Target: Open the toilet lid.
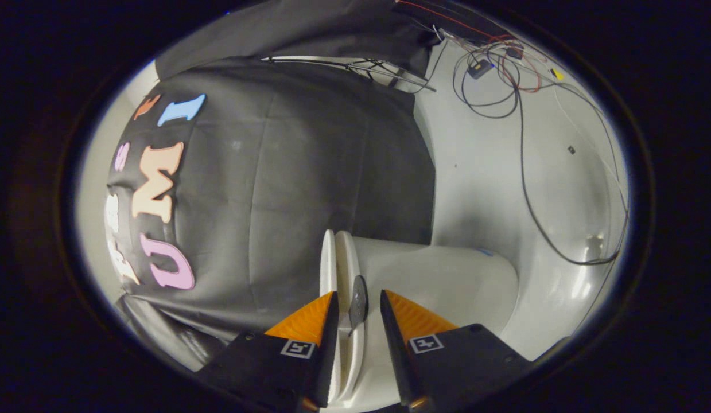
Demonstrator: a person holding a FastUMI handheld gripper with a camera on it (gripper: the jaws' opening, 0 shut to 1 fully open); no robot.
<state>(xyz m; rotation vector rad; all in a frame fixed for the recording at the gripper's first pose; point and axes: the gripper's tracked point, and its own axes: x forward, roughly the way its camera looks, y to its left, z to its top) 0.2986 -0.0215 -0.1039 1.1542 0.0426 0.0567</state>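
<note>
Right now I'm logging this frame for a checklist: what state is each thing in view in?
toilet lid: closed against the seat, its edge between the fingers, view rolled sideways.
toilet seat: down on the bowl.
toilet bowl: covered, beyond the fingers.
gripper: open, fingers straddling the lid and seat edges, not pressing.
cables: loose, trailing over the white surface behind the toilet.

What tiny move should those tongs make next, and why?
Probably close gently on the toilet lid. The tongs stand open, one finger on each side of the lid's thin edge, not yet pressing it. A hold has to come before any lifting away from the toilet.
</note>
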